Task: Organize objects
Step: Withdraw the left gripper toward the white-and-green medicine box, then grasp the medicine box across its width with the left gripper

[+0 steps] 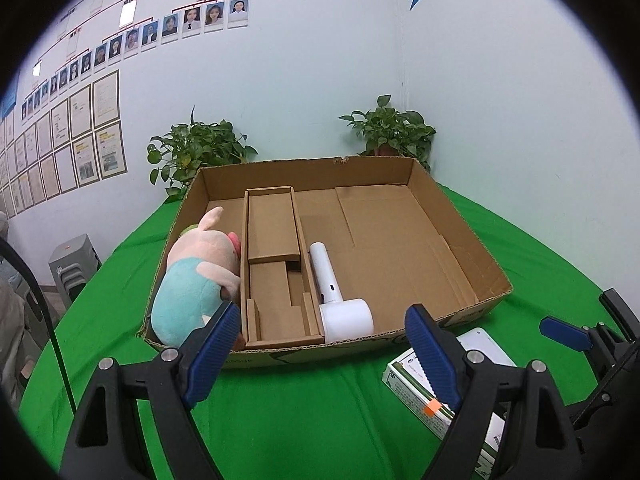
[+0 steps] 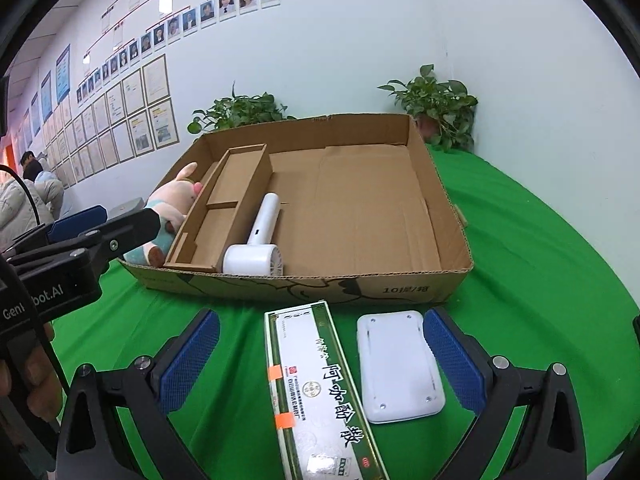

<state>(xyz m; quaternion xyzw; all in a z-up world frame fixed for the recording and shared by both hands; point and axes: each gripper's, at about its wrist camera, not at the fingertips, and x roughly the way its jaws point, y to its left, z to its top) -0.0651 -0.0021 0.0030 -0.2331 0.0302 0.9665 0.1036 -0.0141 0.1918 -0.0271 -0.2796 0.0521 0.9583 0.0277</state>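
Note:
A shallow cardboard box stands on the green cloth. In it lie a plush pig at the left wall and a white handheld fan beside a cardboard insert. A long green-and-white carton and a flat white device lie on the cloth in front of the box. My right gripper is open, fingers either side of both. My left gripper is open and empty before the box's front wall.
Two potted plants stand behind the box against the wall. The right gripper shows at the right edge of the left wrist view. A grey bin stands on the floor at left. People sit at far left.

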